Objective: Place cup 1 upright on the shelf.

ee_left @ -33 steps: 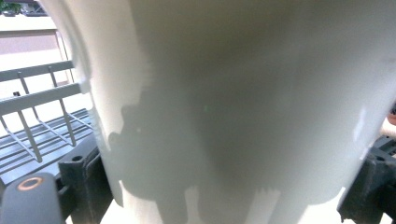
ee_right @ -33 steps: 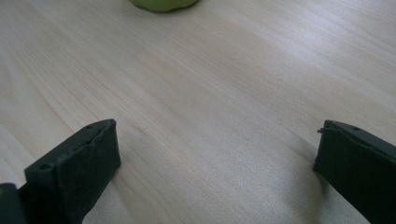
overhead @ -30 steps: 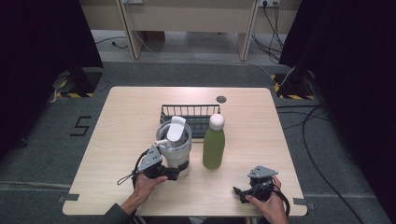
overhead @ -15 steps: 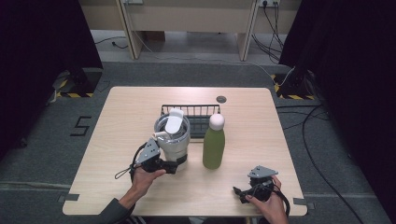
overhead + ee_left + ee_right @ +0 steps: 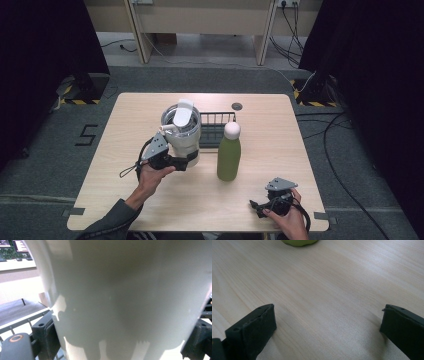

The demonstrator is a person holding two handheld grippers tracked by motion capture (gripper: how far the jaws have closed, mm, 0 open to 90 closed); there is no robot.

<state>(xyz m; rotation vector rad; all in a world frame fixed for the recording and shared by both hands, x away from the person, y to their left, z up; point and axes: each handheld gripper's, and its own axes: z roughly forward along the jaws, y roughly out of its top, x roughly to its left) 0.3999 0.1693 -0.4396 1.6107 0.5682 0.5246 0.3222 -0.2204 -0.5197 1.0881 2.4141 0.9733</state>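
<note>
The left gripper (image 5: 187, 161) clasps the white tumbler (image 5: 181, 131) at the green bottle's (image 5: 229, 156) ten o'clock, while the right gripper (image 5: 256, 206) rests released on the worktop (image 5: 125, 150).

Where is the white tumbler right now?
In the high view, the white tumbler is clamped in the left gripper, left of the green bottle and beside the wire basket.

You are working in a lab-style recording space, not a home or kitchen. A lone light wooden table (image 5: 150, 200) stands on grey carpet (image 5: 360, 165), boxed in by black curtains (image 5: 380, 55) on both sides. Yellow-and-black hazard tape (image 5: 80, 101) marks the stand feet, a "5" (image 5: 86, 135) is taped on the floor, and loose cables (image 5: 345, 125) run toward wall sockets (image 5: 286, 3) behind you.
</note>
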